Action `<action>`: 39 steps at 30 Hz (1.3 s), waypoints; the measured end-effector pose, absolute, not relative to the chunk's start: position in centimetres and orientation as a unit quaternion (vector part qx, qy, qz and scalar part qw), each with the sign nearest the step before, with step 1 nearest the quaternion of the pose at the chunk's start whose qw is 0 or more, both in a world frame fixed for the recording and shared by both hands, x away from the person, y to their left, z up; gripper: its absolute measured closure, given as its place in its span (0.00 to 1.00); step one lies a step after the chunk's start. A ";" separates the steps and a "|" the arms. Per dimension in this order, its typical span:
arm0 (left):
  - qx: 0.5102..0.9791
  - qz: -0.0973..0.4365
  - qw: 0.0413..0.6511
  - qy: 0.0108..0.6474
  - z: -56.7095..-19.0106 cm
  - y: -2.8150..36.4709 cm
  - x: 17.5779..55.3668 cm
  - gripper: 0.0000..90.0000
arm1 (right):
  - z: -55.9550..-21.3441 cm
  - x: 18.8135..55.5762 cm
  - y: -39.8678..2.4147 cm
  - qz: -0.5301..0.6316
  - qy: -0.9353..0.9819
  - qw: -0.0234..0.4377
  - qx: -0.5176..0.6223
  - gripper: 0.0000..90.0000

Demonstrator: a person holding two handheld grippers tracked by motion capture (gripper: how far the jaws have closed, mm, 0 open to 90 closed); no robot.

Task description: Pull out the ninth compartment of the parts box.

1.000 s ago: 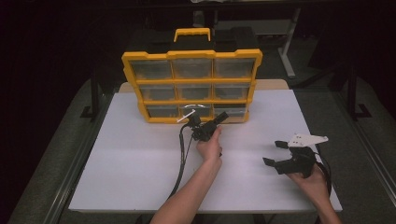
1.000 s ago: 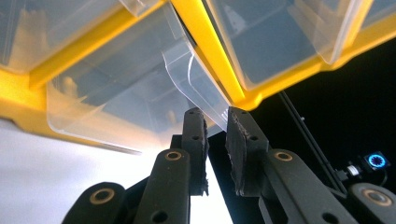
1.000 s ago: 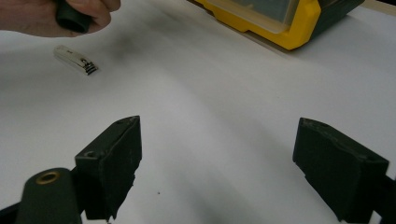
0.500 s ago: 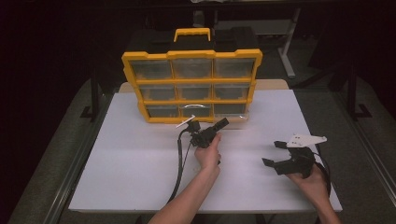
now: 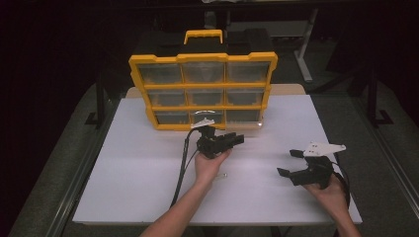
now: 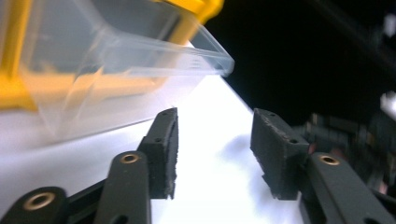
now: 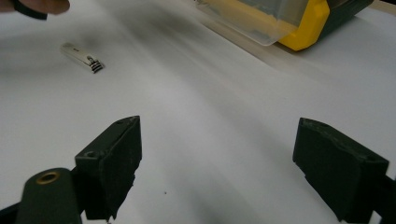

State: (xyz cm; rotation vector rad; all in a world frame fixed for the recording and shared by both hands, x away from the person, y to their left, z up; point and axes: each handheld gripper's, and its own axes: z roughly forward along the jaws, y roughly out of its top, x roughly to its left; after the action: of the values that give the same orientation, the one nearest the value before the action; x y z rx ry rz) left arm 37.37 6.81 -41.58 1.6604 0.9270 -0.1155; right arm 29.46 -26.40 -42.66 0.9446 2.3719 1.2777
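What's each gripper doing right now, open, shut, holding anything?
Left gripper: jaws just opened, nothing between them.
Right gripper: open wide, empty.

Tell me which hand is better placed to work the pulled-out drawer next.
Left, probably. The left tongs sit right at the clear drawer in the organizer's bottom row, jaws just opened and empty. The right tongs rest farther off over the table, open.

light: dim room, bright table (image 5: 148, 173) glare | blur: gripper views — soft, streaked
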 end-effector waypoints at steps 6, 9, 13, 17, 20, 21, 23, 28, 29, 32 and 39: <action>0.791 -0.004 0.537 0.293 -38.5 6.6 37.5 0.50 | -42.6 29.4 -26.4 0.444 0.822 0.142 0.328 0.16; 0.823 0.019 0.507 0.254 -37.2 6.3 37.8 0.48 | -42.6 29.4 -26.3 0.444 0.822 0.141 0.328 0.16; 0.850 0.049 0.480 0.213 -35.7 6.1 38.4 0.46 | -42.7 29.4 -26.3 0.444 0.822 0.140 0.327 0.16; 0.871 0.067 0.454 0.176 -34.8 6.0 39.3 0.45 | -42.7 29.4 -26.4 0.445 0.822 0.139 0.326 0.16; 0.881 0.072 0.440 0.159 -34.3 5.6 39.9 0.45 | -42.7 29.5 -26.3 0.445 0.823 0.138 0.325 0.16; 0.884 0.077 0.434 0.157 -34.2 5.4 40.1 0.45 | -42.7 29.5 -26.3 0.445 0.823 0.138 0.325 0.16; 0.888 0.080 0.427 0.149 -34.0 5.3 40.6 0.46 | -42.7 29.5 -26.3 0.445 0.823 0.137 0.325 0.16; 0.897 0.078 0.412 0.140 -34.2 4.6 41.7 0.49 | -42.7 29.5 -26.2 0.445 0.823 0.136 0.327 0.16; 0.899 0.076 0.408 0.139 -34.3 4.5 41.9 0.49 | -42.7 29.5 -26.2 0.445 0.823 0.135 0.326 0.16; 0.900 0.074 0.406 0.140 -34.6 4.3 42.6 0.50 | -42.7 29.5 -26.2 0.446 0.822 0.136 0.326 0.16; 0.904 0.061 0.398 0.147 -35.5 4.0 43.8 0.52 | -42.8 29.5 -26.1 0.443 0.826 0.128 0.325 0.16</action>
State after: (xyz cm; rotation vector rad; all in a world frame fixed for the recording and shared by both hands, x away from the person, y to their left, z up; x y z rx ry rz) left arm 43.76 4.03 -35.48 2.2886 0.3720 0.1555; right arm 29.53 -26.12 -42.84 0.9440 2.4021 1.2878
